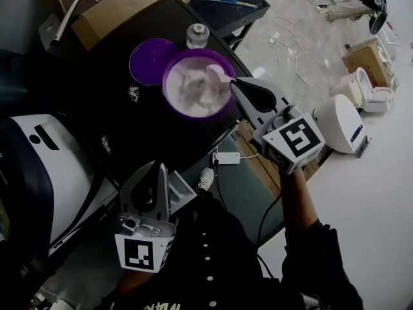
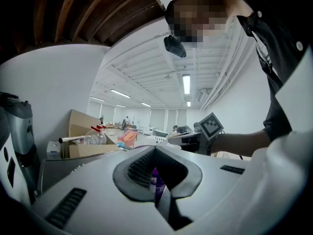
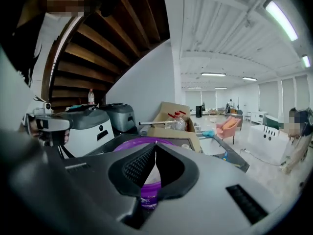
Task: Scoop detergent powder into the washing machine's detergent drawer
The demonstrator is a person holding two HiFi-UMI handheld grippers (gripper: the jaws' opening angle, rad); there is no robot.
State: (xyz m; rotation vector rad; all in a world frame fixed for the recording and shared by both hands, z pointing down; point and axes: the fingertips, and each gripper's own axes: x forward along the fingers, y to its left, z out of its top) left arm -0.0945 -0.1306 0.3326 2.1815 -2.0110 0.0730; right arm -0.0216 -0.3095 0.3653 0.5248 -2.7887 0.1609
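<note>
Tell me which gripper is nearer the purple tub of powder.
Right. The right gripper is at the rim of the purple tub, shut on a white scoop reaching into it. The left gripper sits well away, beyond the near edge of the table.

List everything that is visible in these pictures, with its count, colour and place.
table: 1, dark, centre
tub: 1, purple, open, holds white powder, on the table
lid: 1, purple, flat on the table, left of the tub
scoop: 1, white, over the powder
jar: 1, clear, beyond the tub
cardboard box: 1, brown, far edge of the table
washing machine: 1, white and dark, left side
detergent drawer: 1, white, beside the left gripper
power strip: 1, white, on the floor below the table
left gripper: 1, grey, fingers together, nothing seen between them
right gripper: 1, grey, fingers shut on the scoop
</note>
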